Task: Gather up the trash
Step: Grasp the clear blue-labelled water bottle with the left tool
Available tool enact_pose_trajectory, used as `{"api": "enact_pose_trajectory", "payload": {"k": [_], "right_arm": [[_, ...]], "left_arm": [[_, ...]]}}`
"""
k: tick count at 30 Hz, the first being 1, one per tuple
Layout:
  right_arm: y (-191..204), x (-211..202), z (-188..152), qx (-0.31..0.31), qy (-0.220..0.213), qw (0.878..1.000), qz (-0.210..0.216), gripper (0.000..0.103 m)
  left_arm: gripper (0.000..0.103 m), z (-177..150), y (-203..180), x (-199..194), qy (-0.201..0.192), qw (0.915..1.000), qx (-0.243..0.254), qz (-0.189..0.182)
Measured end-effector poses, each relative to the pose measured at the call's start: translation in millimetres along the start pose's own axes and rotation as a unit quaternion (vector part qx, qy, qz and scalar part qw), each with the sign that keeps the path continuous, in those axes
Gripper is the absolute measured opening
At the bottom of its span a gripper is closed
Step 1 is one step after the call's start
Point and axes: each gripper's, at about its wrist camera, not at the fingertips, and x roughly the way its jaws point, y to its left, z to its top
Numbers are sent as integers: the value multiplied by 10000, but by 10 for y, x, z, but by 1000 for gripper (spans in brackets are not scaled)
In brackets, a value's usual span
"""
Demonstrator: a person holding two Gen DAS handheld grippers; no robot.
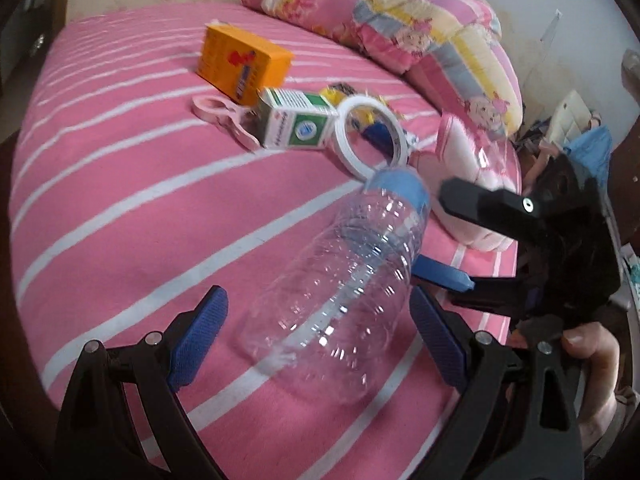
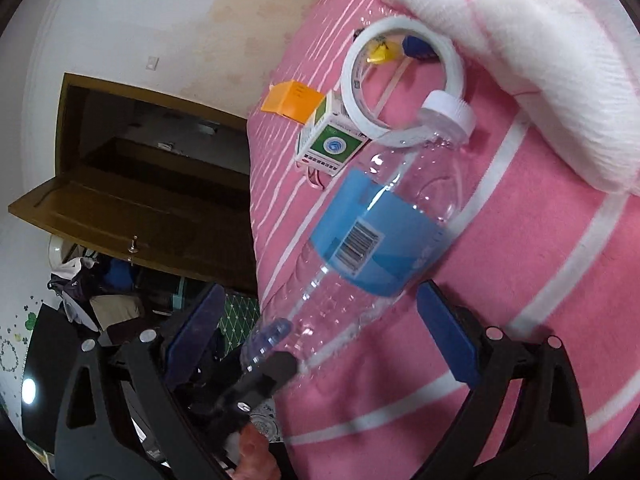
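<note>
Clerk: Bottle (image 1: 344, 280), clear plastic, blue label, white cap; where did it lie?

Keeper: On its side on the pink striped bedspread (image 1: 120, 208), base toward the left gripper (image 1: 320, 344), whose fingers stood wide on either side of the base, neither pad clearly touching.

Clerk: Right gripper (image 2: 320, 328)?

Keeper: Fingers likewise spread wide, flanking the bottle's lower half near the bed edge; nothing gripped. In the left view one of its blue pads sat just beside the bottle's far flank.

Clerk: Next item out?

Keeper: White tape roll (image 1: 370, 136), tilted on edge, touching the bottle's cap end. Green-and-white carton (image 1: 294, 124) just beside the roll; pink clip (image 1: 224, 118) beside the carton, part of it hidden behind.

Clerk: Farther?

Keeper: Orange box (image 1: 244, 62), upright behind the carton. Small yellow and blue scraps (image 1: 376, 128) showed through the roll; kind not legible. Pink-and-white plush (image 1: 472, 156) right of the roll. Patterned quilt (image 1: 440, 32) bundled at the far end.
</note>
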Motion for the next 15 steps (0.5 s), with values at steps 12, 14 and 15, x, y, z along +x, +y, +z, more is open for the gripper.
{"api": "enact_pose_trajectory", "payload": {"k": [12,14,15], "right_arm": [[199,309,12,-515,218,9978,-367,88],[186,295,7,-461,220,9983,-297,79],[172,322,8,-434,215,9985,-238,79]], "left_arm": [[76,-20,-105,47,53,9998,54,-163],[76,-36,-122,6,15,9999,118,-107],[75,-46,-135,-25,-21,9998,129,-134]]}}
